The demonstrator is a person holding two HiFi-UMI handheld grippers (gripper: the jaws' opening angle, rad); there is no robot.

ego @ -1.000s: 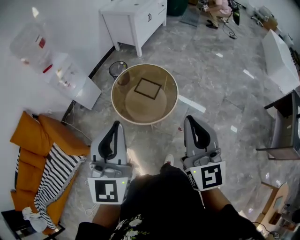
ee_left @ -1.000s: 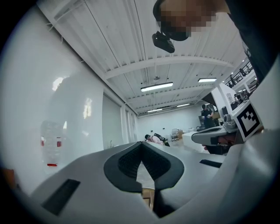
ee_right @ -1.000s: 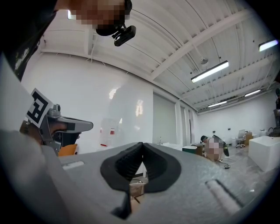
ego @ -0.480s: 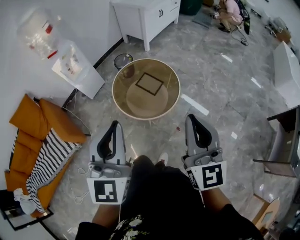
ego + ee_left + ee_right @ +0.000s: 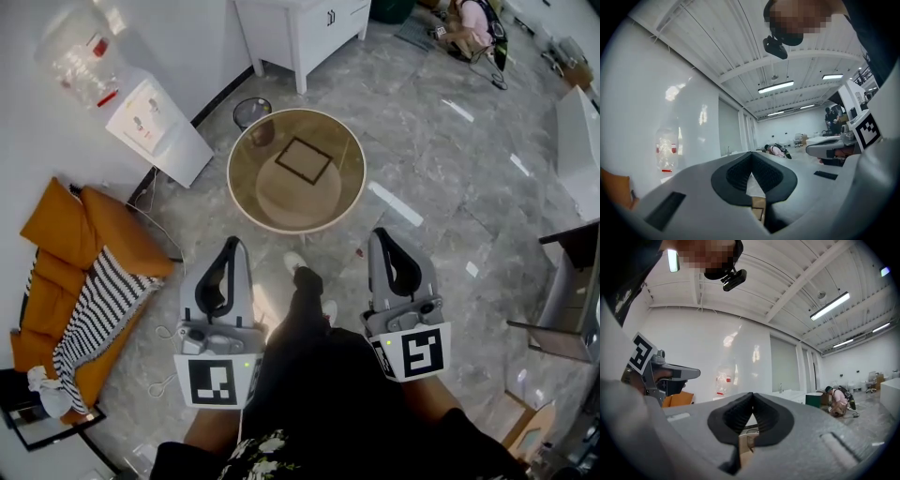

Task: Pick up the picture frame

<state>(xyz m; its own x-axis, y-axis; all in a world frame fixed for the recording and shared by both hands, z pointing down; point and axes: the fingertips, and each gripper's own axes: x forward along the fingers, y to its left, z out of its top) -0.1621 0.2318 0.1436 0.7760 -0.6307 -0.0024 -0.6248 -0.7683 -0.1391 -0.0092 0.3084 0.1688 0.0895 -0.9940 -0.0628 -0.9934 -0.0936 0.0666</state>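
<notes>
While we hold the left gripper (image 5: 232, 251) and right gripper (image 5: 381, 236) level over the floor, both jaws clenched on nothing, the frame (image 5: 304, 160) lies flat on the round worktop (image 5: 251, 199) ahead, well apart from both.

The picture frame (image 5: 303, 159) is lying on the round table (image 5: 260, 202); a bin (image 5: 250, 112) is standing just beyond its far-left edge, a sofa (image 5: 58, 272) sitting well left.

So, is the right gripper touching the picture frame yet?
Apart. The head view shows the picture frame lying flat on the round table, with marble floor between the table and the right gripper, whose jaws are shut and empty.
</notes>
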